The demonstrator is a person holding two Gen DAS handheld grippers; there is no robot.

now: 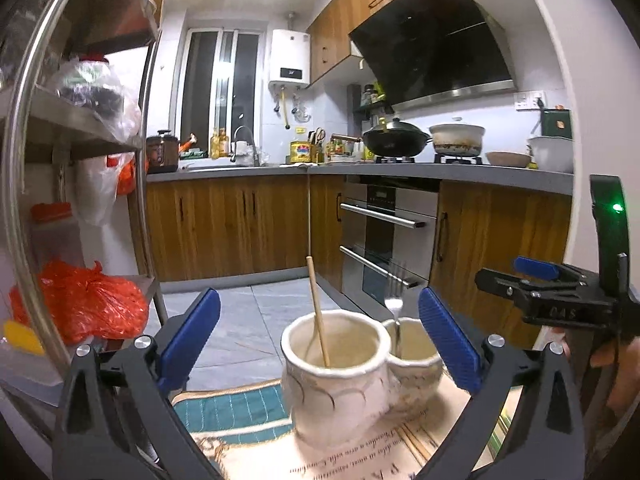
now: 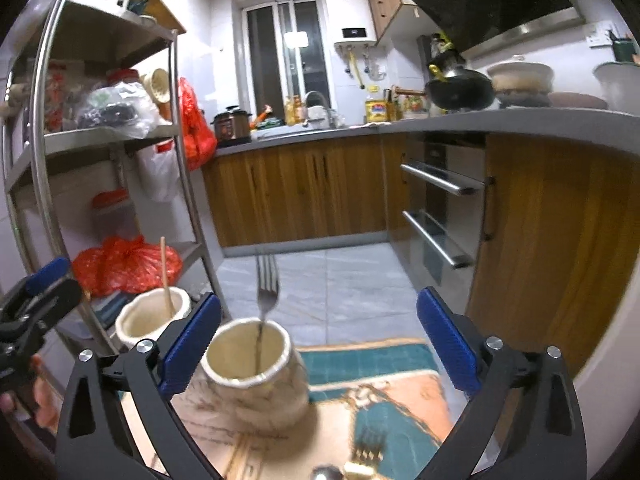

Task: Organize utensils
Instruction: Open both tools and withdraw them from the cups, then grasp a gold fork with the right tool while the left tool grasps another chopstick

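A home kitchen: wok (image 1: 394, 142) on stove, range hood (image 1: 436, 44), sink faucet (image 1: 246, 140), wooden cabinets (image 1: 224, 232)

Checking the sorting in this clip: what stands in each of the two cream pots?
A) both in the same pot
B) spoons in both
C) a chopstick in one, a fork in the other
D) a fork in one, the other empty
C: the chopstick stands in the left pot, the fork in the right pot.

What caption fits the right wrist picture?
Open right claw frames a cream pot holding a fork.
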